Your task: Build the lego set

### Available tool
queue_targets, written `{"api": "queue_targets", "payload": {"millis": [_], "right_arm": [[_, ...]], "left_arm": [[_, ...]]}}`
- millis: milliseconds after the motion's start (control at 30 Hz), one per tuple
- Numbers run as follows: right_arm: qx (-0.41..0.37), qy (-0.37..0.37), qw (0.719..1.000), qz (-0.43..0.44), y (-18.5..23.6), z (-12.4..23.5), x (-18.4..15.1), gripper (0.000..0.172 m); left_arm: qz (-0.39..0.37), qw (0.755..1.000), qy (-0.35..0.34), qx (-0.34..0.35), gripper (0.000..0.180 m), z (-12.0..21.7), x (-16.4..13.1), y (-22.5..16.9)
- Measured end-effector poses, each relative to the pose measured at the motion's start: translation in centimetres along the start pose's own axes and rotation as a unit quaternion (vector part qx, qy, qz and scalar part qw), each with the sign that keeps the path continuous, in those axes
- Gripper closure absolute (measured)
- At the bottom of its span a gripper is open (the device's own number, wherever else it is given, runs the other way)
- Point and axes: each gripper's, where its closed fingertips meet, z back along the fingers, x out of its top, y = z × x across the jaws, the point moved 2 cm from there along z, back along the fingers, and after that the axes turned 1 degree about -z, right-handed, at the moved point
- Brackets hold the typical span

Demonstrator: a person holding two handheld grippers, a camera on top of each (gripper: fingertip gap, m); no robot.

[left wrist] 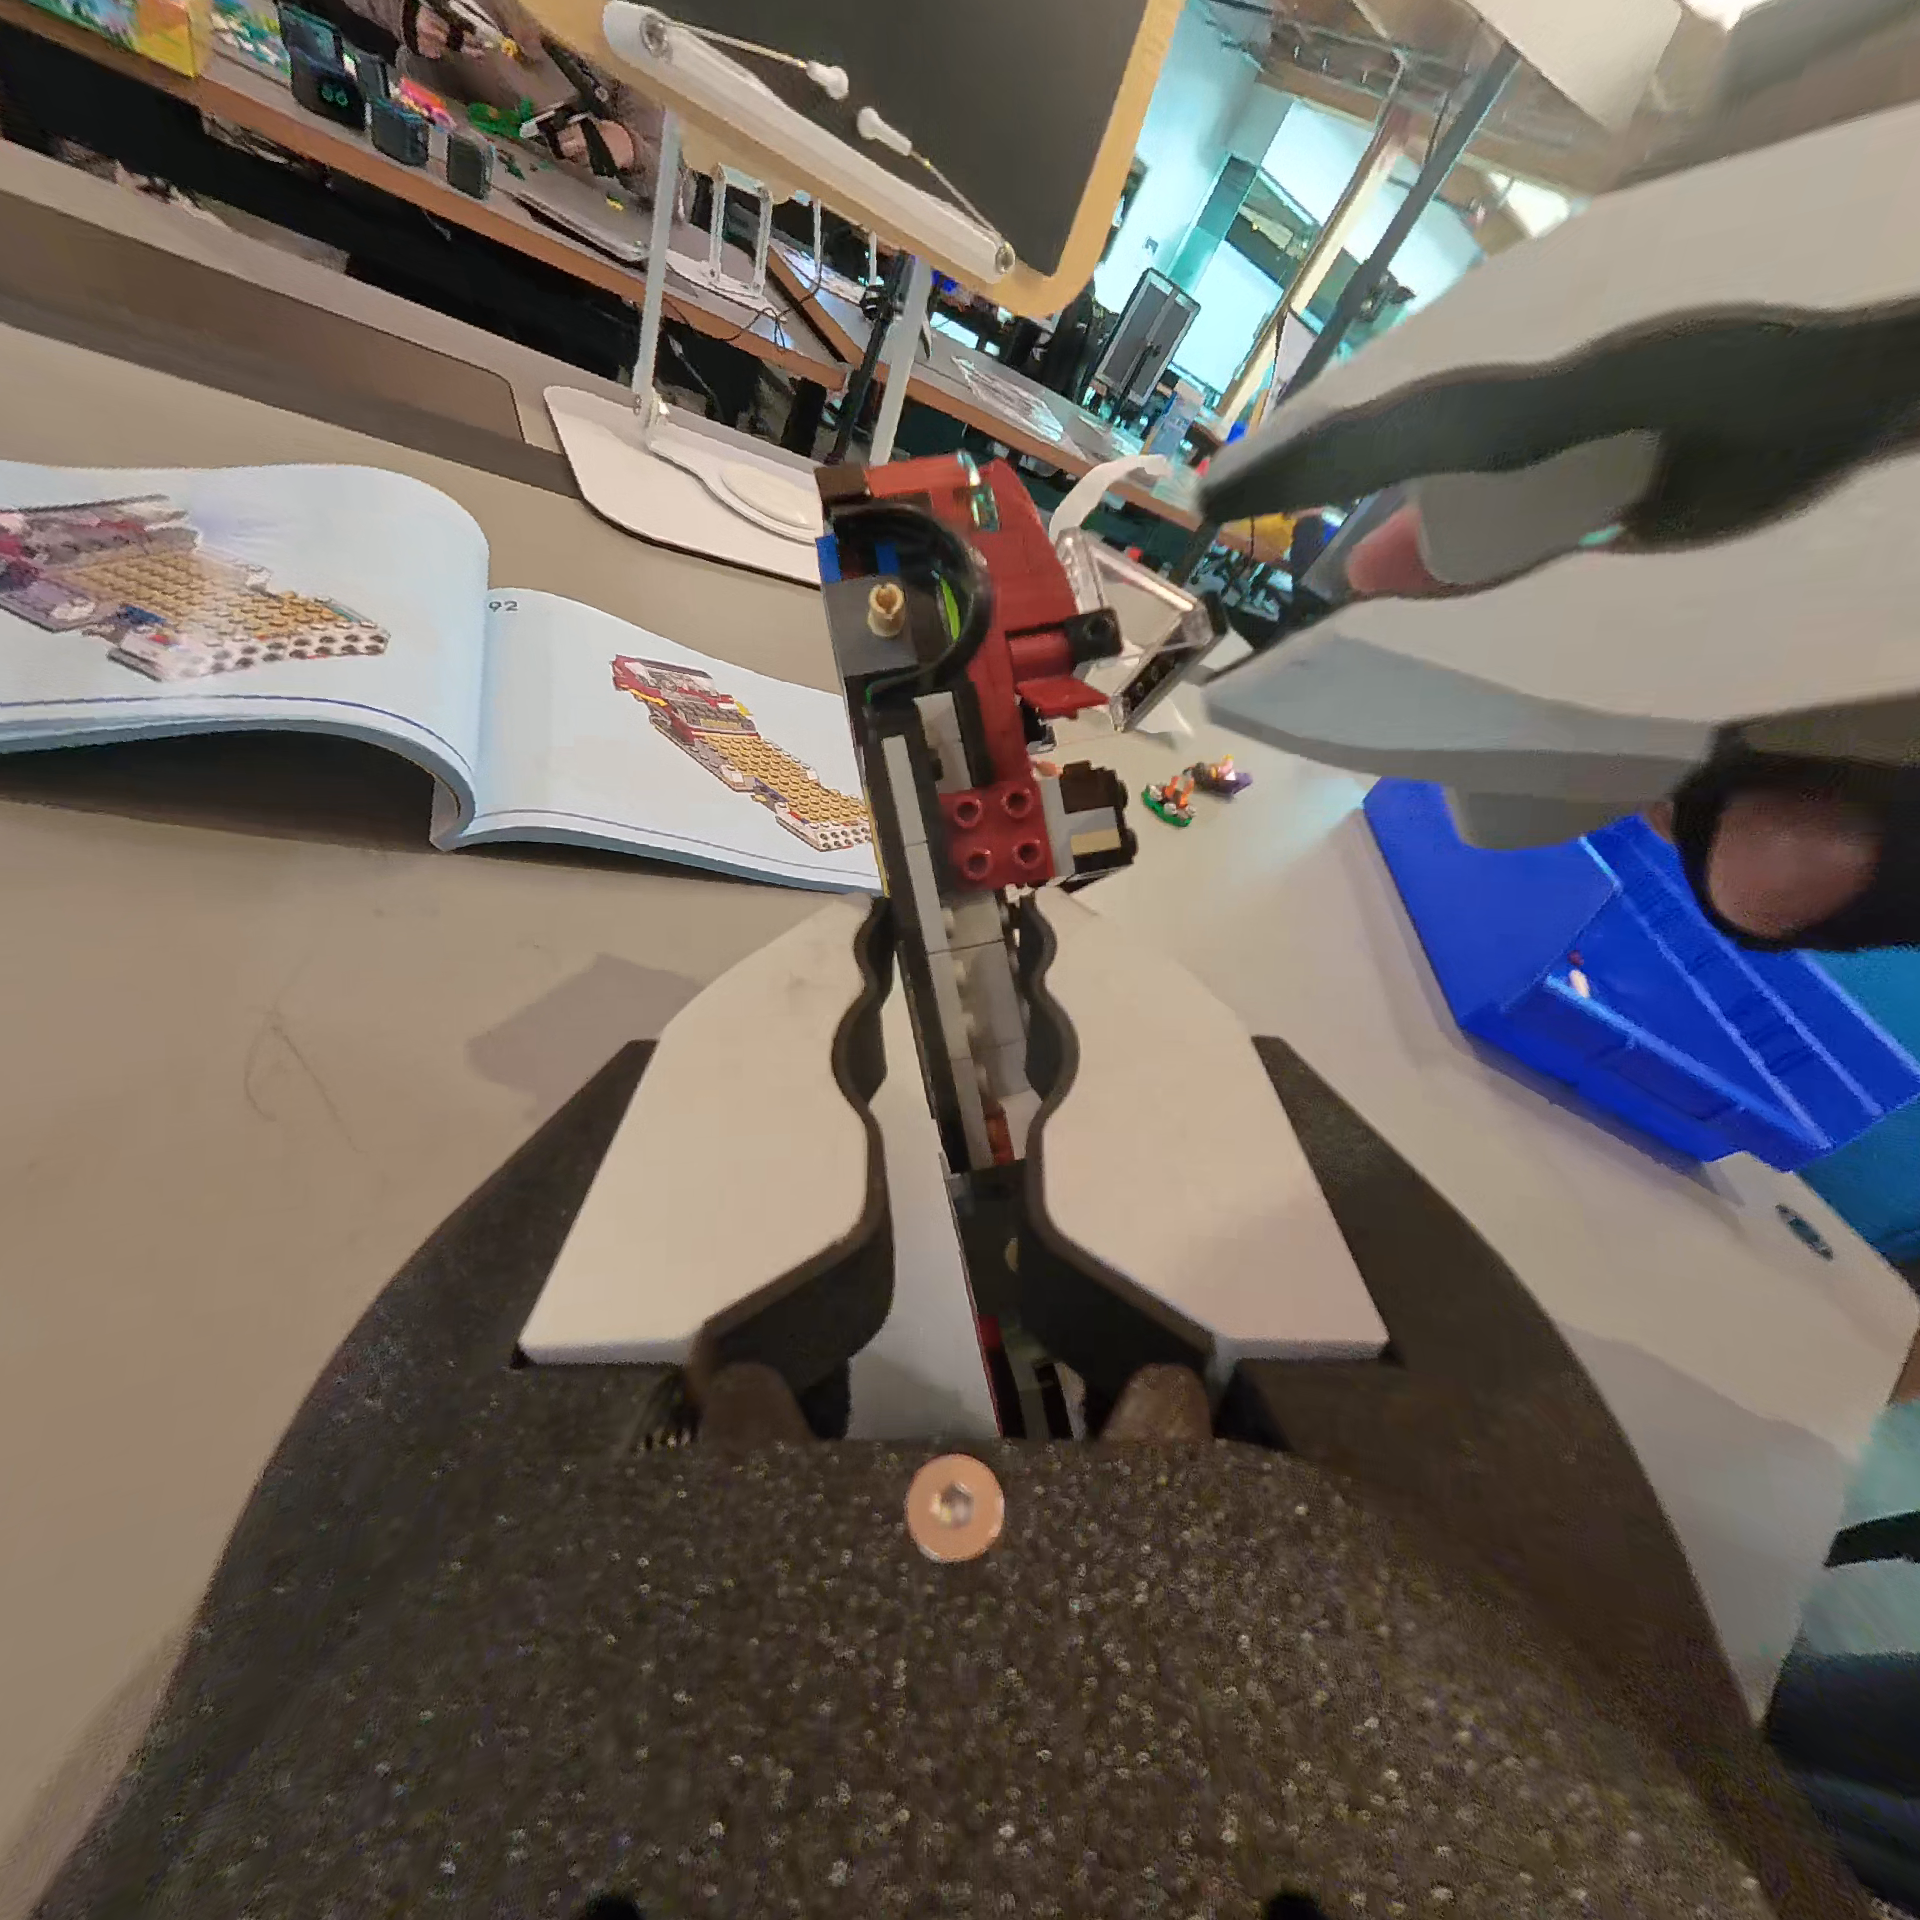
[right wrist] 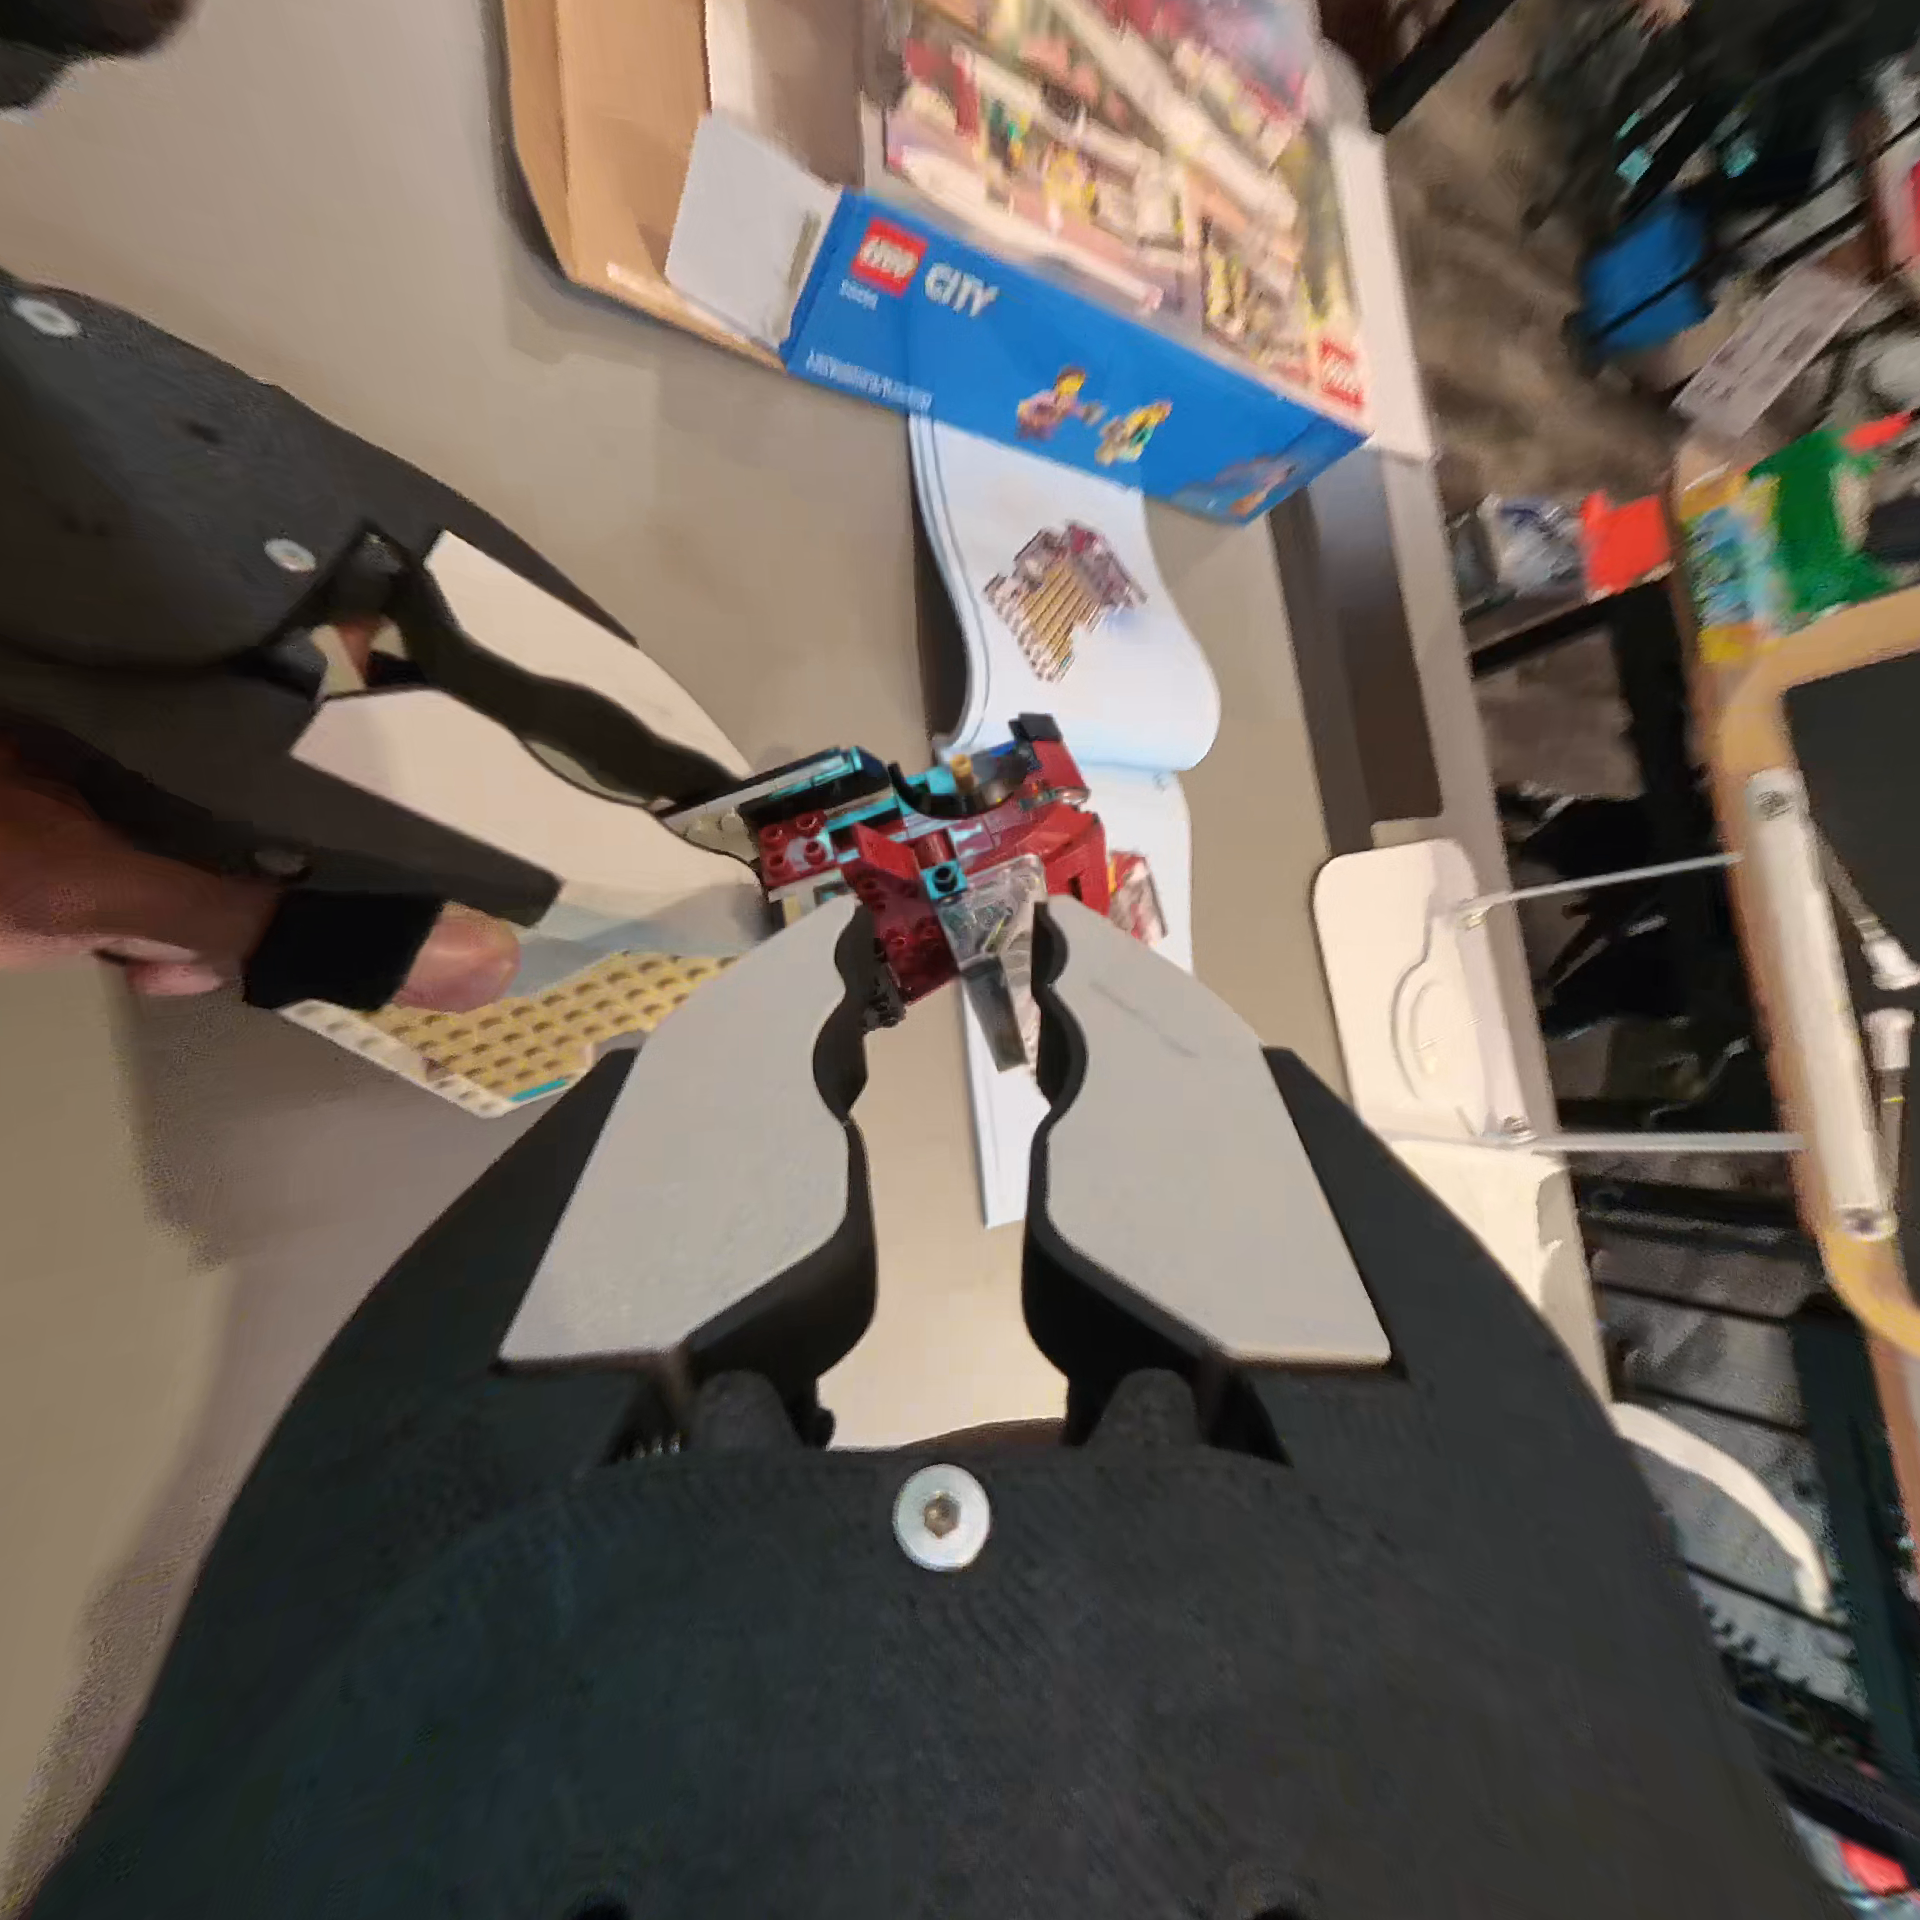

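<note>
Left gripper (left wrist: 954,971) fingers squeeze grey bottom edge of red brick model (left wrist: 961,665), held up above table (left wrist: 260,1039). Right gripper (right wrist: 943,966) fingers grip model's clear part (right wrist: 992,914). Open booklet (left wrist: 312,644) lies behind, blue bin (left wrist: 1621,987) at right.

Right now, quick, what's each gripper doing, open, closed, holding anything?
Left gripper: closed on the dark red brick model, pads pressing its grey strip.
Right gripper: around the model's clear piece; whether it grips cannot be told.
</note>
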Motion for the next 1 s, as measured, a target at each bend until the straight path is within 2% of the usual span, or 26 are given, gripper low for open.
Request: {"api": "queue_targets", "payload": {"millis": [167,267,400,600,1000], "right_arm": [[-0.048,-0.064,0.996,0.033,1.4,1.1,0.3,0.150],[-0.041,-0.076,0.996,0.034,2.4,0.6,-0.4,0.148],[-0.059,-0.079,0.991,0.095,2.8,-0.4,-1.0,0.144],[-0.060,-0.090,0.986,0.124,2.7,-1.3,-1.2,0.128],[-0.075,-0.061,0.978,0.183,3.0,-2.2,-1.5,0.122]], "left_arm": [[0.096,0.994,-0.020,-0.046,0.158,0.0,0.5,0.4],[0.168,0.982,-0.014,-0.086,0.157,-0.1,0.3,0.6],[0.232,0.964,-0.009,-0.132,0.158,-0.2,0.2,0.4],[0.275,0.947,-0.006,-0.163,0.158,0.1,0.0,-0.3],[0.262,0.956,0.020,-0.134,0.158,0.0,-0.6,-0.2]]}}
